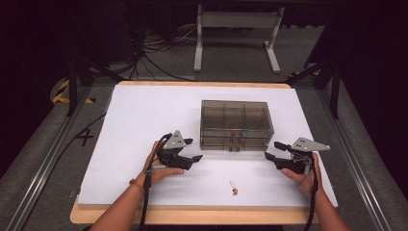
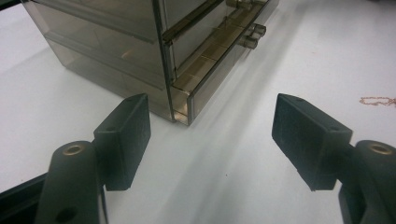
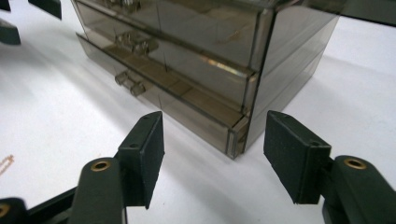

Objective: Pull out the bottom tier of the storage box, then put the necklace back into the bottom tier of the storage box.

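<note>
Smoked clear-plastic drawer box (image 1: pixel 236 124) at mid-table, between both grippers, bottom drawer (image 2: pixel 212 79) slid out a little. Prob. light, rigid, slick acrylic; likely to skid on the sheet if pushed one-sided, brittle at corners. Best hold: small knobs (image 3: pixel 130 83) on drawer front, or pinch across drawer's front corners w/ both sides steadied. Left gripper (image 1: pixel 189 150) near box's front-left corner, jaws apart, nothing between. Right gripper (image 1: pixel 275 150) near front-right corner, jaws apart, empty too. Tiny chain w/ reddish bead (image 1: pixel 234 188) lying near front edge. White sheet (image 1: pixel 139 120) over wooden tabletop; beyond it grey carpet, cables, white desk frame (image 1: pixel 235 33), dark surroundings.
</note>
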{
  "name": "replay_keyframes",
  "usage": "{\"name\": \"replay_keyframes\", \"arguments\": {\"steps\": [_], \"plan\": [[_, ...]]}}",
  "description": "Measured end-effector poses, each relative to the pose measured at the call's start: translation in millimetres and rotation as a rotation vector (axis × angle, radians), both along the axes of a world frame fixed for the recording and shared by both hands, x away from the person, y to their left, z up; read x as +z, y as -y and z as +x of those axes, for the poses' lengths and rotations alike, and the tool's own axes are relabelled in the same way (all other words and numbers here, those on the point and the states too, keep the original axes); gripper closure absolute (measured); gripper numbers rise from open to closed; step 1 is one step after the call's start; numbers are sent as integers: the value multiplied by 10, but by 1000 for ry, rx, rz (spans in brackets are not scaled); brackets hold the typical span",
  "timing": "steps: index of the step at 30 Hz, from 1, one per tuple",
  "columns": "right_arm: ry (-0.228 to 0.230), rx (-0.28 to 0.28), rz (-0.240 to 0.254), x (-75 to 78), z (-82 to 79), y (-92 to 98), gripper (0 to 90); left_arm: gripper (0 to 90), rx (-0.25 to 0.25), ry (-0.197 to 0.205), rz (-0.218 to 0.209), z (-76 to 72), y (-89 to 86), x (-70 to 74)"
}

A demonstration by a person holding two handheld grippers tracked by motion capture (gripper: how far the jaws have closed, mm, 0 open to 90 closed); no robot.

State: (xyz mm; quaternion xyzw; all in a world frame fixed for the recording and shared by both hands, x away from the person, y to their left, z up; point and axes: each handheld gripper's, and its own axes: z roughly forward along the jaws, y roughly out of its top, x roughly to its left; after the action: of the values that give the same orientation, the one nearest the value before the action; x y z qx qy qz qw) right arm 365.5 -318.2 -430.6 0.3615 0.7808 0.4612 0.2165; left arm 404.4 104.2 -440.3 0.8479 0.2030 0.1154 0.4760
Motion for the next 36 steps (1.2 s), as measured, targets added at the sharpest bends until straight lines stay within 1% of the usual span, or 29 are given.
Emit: {"name": "replay_keyframes", "arguments": {"steps": [4,8,9,13,15,17,18,20,22,23,26,28,29,30,32,33,34,36], "plan": [[-9,9,-16,-29,-3,-35,393,286,-11,-13,5,-12,-6,-5],[-15,13,-32,-42,5,-64,394,295,-14,-5,25,-44,5,-10],[-15,16,-33,-45,8,-73,394,295,-16,0,24,-53,6,-9],[-24,26,-45,-70,34,-115,401,330,-13,4,26,-44,8,-2],[-33,38,-61,-95,47,-144,409,347,-21,-2,42,-36,21,-15],[-33,48,-64,-107,49,-163,414,370,-20,-10,45,-36,33,-23],[-31,48,-64,-109,49,-167,416,387,-25,-12,44,-37,37,-21],[-32,49,-71,-113,48,-174,427,398,-24,-1,51,-39,63,-21],[-30,46,-81,-108,39,-173,429,408,-27,-10,63,-23,94,-5],[-28,45,-81,-105,33,-165,430,407,-21,-7,75,-22,107,7],[-20,29,-85,-99,15,-143,430,414,-16,-12,73,-24,106,24],[-13,13,-73,-89,11,-108,429,405,-16,-14,105,-30,108,19],[-16,12,-70,-90,18,-105,430,396,-15,-20,109,-29,111,12],[-20,14,-74,-93,30,-117,432,383,-8,-23,127,-14,113,-4],[-23,20,-89,-96,36,-142,437,383,-9,-23,142,-5,119,-13],[-23,20,-89,-96,36,-142,437,383,-9,-23,142,-5,119,-13],[-22,22,-96,-98,37,-157,435,383,-17,-14,161,4,135,-5],[-23,19,-95,-98,48,-161,436,385,-21,-15,157,13,152,0]]}}
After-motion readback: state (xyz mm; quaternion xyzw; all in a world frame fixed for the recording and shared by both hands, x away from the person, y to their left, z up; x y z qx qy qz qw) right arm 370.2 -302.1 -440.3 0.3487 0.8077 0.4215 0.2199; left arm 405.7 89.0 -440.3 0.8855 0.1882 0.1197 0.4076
